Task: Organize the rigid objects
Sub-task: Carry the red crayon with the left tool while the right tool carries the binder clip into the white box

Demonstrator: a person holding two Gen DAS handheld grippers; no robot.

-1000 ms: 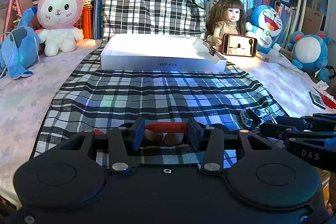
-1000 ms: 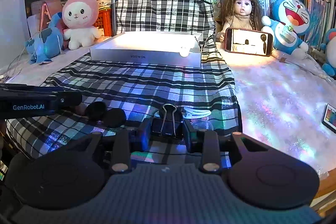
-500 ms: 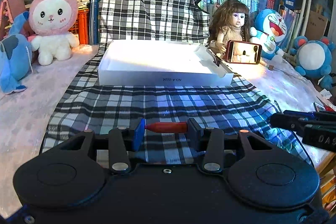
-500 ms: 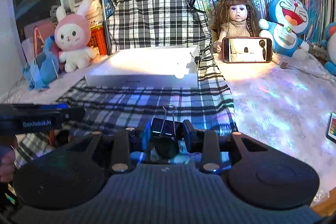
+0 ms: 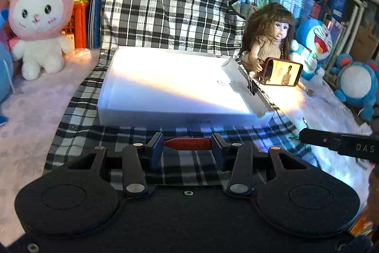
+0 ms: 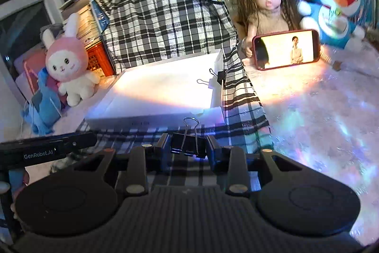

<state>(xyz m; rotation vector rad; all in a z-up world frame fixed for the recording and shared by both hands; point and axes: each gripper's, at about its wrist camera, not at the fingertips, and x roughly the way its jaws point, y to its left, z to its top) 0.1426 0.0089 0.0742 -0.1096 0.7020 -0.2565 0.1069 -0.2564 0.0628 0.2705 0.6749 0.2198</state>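
My left gripper (image 5: 187,145) is shut on a slim red object (image 5: 188,143), held crosswise between its fingers above the checked cloth (image 5: 78,132). My right gripper (image 6: 188,146) is shut on a black binder clip (image 6: 188,146) with its wire handles pointing up. Both hover just in front of a shallow white box (image 5: 165,114), which also shows in the right wrist view (image 6: 142,121). Another black binder clip (image 6: 221,75) is clipped on the box's right wall, also seen from the left wrist (image 5: 250,86). The right gripper's side (image 5: 341,144) shows at the left view's right edge.
A doll (image 5: 270,39) holds a lit phone (image 5: 283,71) right of the box. A pink rabbit plush (image 5: 39,16) sits at the left, blue plush toys (image 5: 357,84) at the right. Books and a draped checked shirt (image 5: 165,4) stand behind the box.
Both grippers have lifted their objects off the cloth and moved forward toward the white box, which now looks larger and closer. Both stay shut.
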